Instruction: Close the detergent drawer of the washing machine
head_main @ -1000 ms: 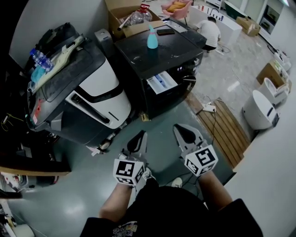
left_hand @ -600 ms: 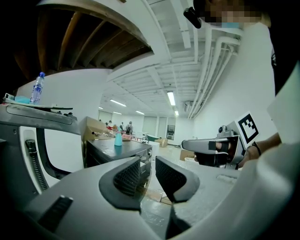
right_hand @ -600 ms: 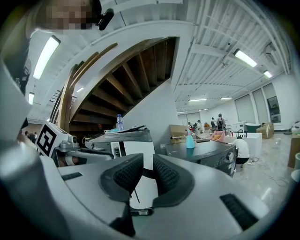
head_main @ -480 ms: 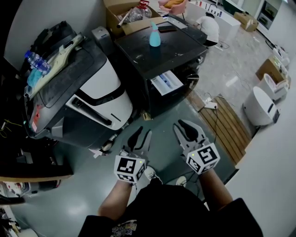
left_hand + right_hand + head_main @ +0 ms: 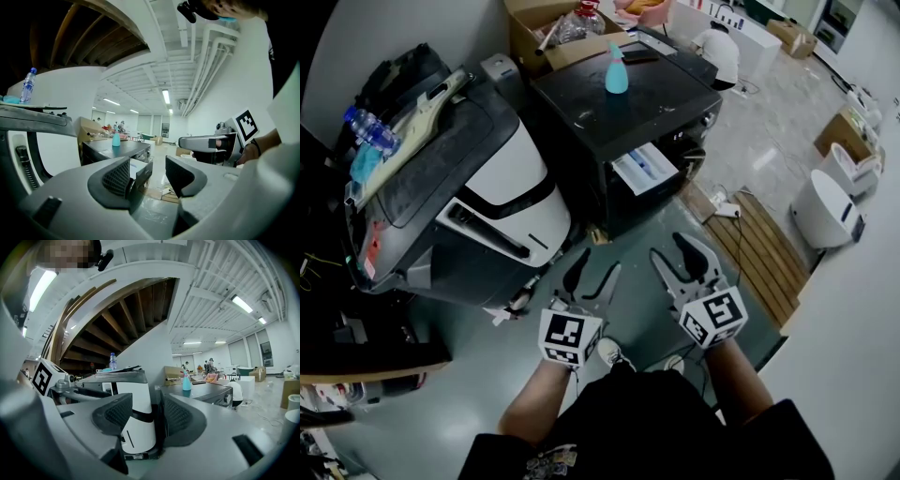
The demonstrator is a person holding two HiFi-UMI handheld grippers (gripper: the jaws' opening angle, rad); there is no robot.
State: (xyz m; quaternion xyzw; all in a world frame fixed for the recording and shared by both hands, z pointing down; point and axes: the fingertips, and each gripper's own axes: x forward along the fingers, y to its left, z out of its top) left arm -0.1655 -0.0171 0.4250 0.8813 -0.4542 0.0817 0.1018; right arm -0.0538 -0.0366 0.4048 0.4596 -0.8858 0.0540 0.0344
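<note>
At lower centre the left claw (image 5: 596, 272) and the right claw (image 5: 667, 247) are seen spread wide, their jaws just having been opened, with nothing caught in either. The detergent drawer (image 5: 645, 169) is found pulled out past the front edge of the black washing machine (image 5: 619, 103), above centre and well apart from both claws. Bare floor (image 5: 628, 239) is left open between, hemmed by a white machine (image 5: 502, 187) at left and wooden decking (image 5: 759, 253) at right.

1. Grey-green floor (image 5: 459, 403): black washing machine (image 5: 647, 122) and white-and-black appliance (image 5: 502, 183) stand on it, side by side.
2. Wooden slat platform (image 5: 766, 255) lies on the floor, right of the washing machine.
3. Washing machine top: teal bottle (image 5: 616, 72), upright.
</note>
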